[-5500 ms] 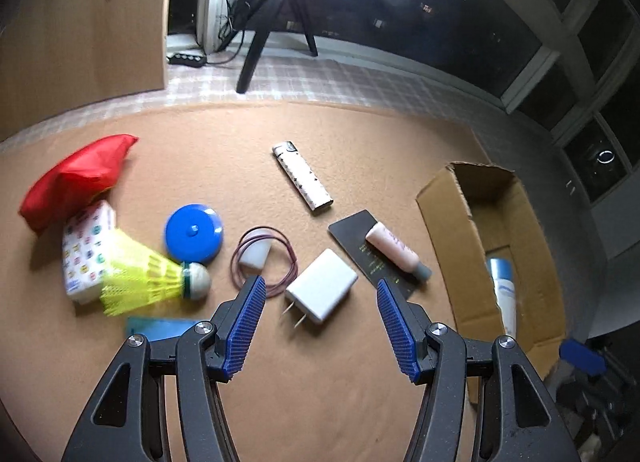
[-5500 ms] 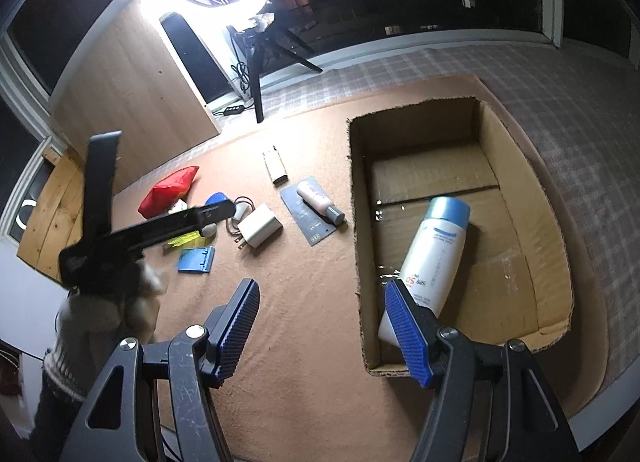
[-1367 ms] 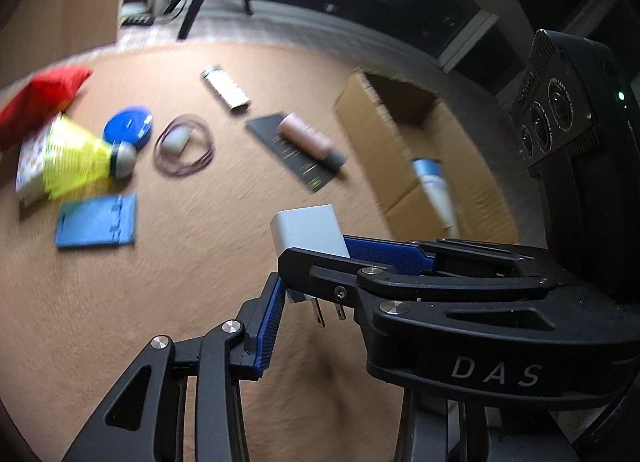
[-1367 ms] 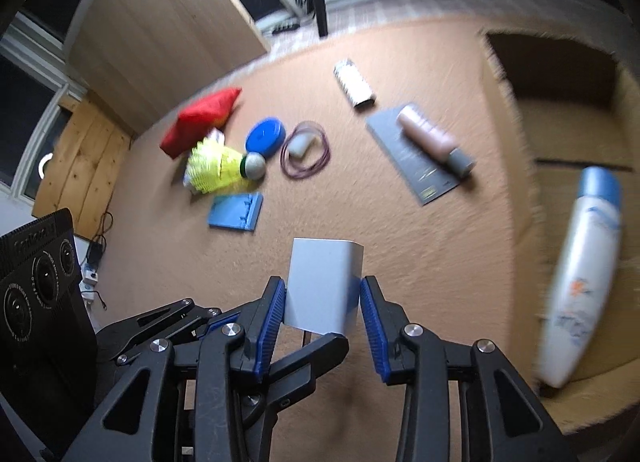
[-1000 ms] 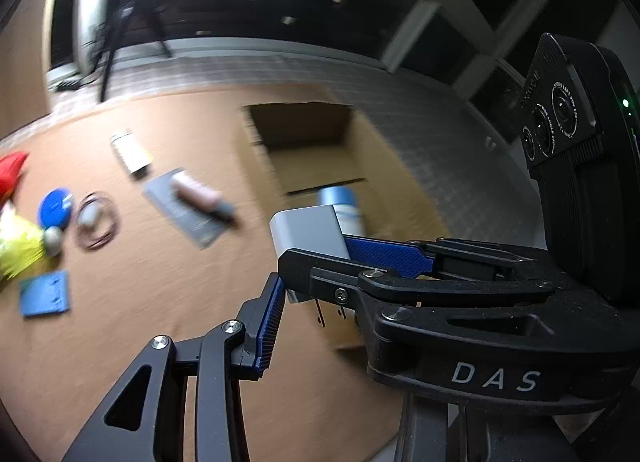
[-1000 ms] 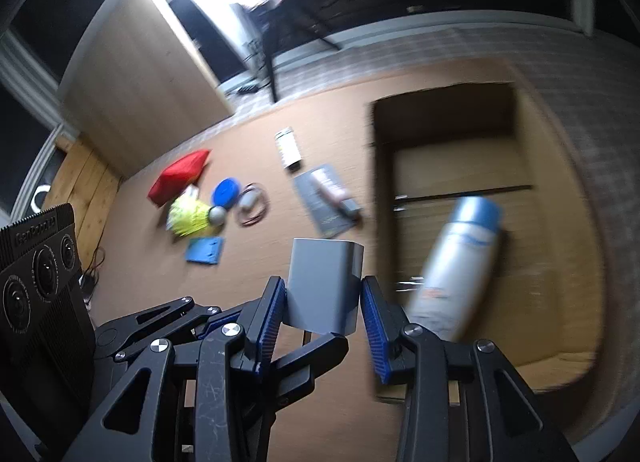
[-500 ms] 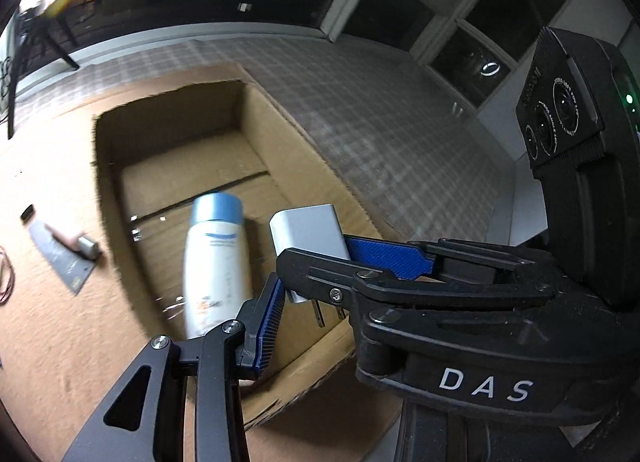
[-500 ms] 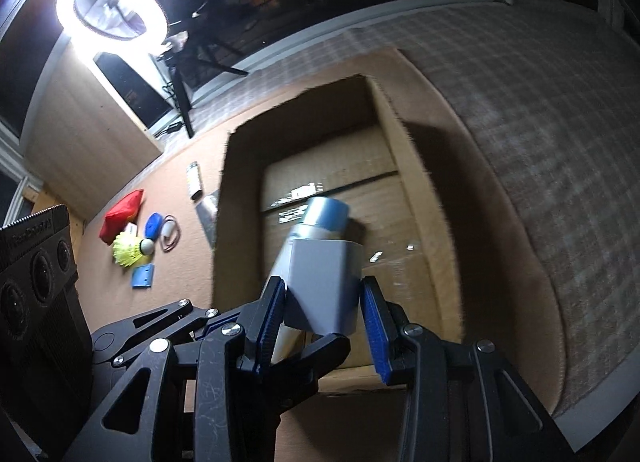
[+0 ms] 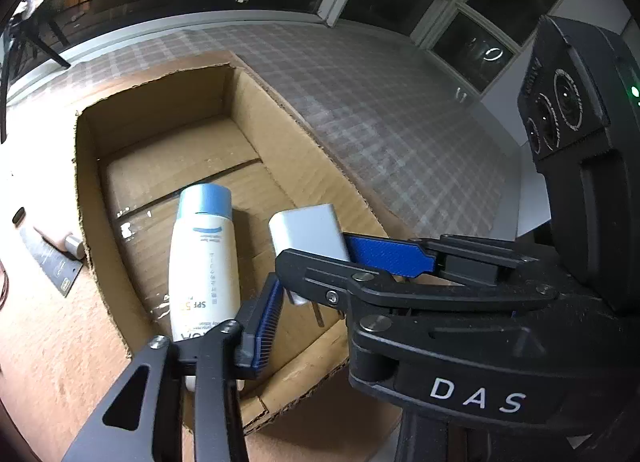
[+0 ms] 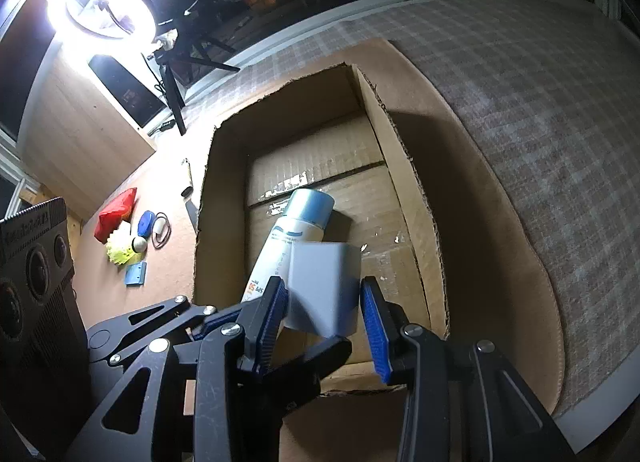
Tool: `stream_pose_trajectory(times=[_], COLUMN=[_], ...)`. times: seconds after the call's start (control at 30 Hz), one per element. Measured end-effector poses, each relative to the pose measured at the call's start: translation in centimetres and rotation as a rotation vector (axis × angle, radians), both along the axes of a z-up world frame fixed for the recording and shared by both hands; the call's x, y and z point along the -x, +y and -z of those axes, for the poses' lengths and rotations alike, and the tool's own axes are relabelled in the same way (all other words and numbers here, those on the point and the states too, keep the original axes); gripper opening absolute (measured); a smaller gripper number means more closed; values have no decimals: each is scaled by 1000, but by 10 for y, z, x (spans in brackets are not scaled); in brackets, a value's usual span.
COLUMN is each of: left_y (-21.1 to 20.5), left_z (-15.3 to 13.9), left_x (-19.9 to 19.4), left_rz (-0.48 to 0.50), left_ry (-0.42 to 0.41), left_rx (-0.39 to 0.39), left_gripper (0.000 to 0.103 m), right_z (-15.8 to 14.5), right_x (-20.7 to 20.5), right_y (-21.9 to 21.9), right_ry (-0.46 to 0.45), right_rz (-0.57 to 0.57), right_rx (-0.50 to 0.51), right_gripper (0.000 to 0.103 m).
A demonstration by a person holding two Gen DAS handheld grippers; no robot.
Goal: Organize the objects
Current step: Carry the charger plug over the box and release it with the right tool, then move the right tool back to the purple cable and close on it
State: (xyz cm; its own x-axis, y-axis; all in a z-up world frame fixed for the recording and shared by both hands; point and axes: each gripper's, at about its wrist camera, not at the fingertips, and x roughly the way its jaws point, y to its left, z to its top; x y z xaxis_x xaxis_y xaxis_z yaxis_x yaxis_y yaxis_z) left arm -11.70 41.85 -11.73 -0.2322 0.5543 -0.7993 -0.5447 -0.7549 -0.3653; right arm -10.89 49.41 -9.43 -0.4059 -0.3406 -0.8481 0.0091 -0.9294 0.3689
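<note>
A white plug charger hangs above the open cardboard box, tilted, between the blue pads of my right gripper, with a small gap at the right pad. In the left wrist view the charger sits between my left gripper's pad and the right gripper's blue pad, prongs pointing down. My left gripper stands spread, right beside the right one. A white sunscreen bottle with a blue cap lies inside the box.
Left of the box on the brown mat lie a red pouch, a yellow shuttlecock, a blue disc, a hair band, a blue card and a dark card. A ring light on a tripod stands behind.
Both grippers swung right from the mat to over the box with the charger. The right gripper's pads have spread a little and the charger has tilted between them.
</note>
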Motion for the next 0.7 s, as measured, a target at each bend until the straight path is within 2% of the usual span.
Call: stream_pose_trajectory(times=[0.03,0.1,0.43,0.7], left_y=[-1,-6,-41,-119], left_z=[-1,-5,-22,-42], left_x=[-1,-3,-14,-20], left_rz=[-5,-12,-54,-170], left_ry=[5,15,44,72], left_rx=[0,1,-3,-16], left_gripper=[54,55,55,55], right_z=[-1,-3,-27,-51], right_x=[-1,-3,-11,-10], right_y=[0,-1,-12,-55], right_ry=[1,11,83,152], right_rz=[0,-1,29,-49], right_rx=[2,-1,-50,-30], right_gripper=[42,52,52,52])
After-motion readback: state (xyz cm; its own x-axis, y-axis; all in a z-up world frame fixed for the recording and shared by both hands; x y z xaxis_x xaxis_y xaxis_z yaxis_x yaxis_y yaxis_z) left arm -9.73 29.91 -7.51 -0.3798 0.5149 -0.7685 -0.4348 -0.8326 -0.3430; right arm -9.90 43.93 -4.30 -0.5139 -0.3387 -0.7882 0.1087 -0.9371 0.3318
